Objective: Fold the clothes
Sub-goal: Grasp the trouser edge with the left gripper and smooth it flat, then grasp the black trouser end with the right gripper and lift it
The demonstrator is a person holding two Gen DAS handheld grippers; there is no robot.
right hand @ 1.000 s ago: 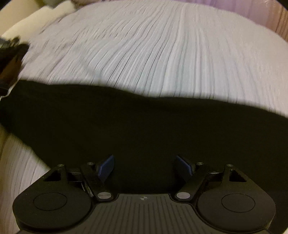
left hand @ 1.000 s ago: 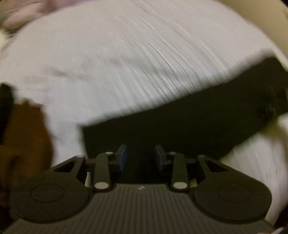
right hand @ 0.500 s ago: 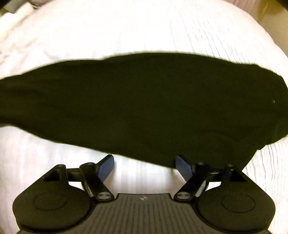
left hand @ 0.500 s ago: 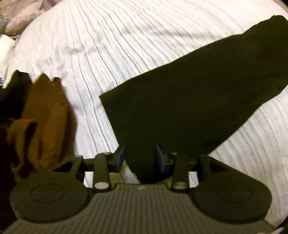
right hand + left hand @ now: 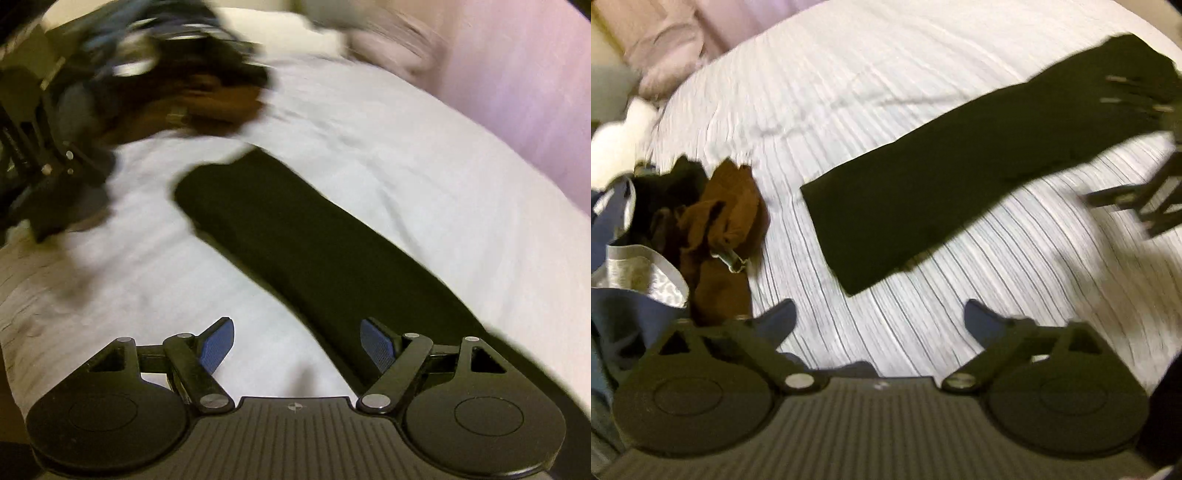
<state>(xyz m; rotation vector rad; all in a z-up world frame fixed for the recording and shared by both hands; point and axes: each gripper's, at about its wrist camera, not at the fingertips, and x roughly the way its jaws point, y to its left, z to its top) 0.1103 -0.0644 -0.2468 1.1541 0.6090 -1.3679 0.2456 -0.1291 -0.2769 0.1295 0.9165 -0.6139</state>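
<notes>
Across the middle of the left wrist view, the long black folded garment lies flat on the white striped bedspread, running from centre to upper right. Half a second ago the left tongs pinched its near edge; now they stand wide and empty, drawn back from the cloth. The right tongs are also wide, holding nothing, hovering over the garment's near end at lower right of their view. That fold looks laid down and released. A crumpled brown garment waits at left, probably among the next pieces to fold.
</notes>
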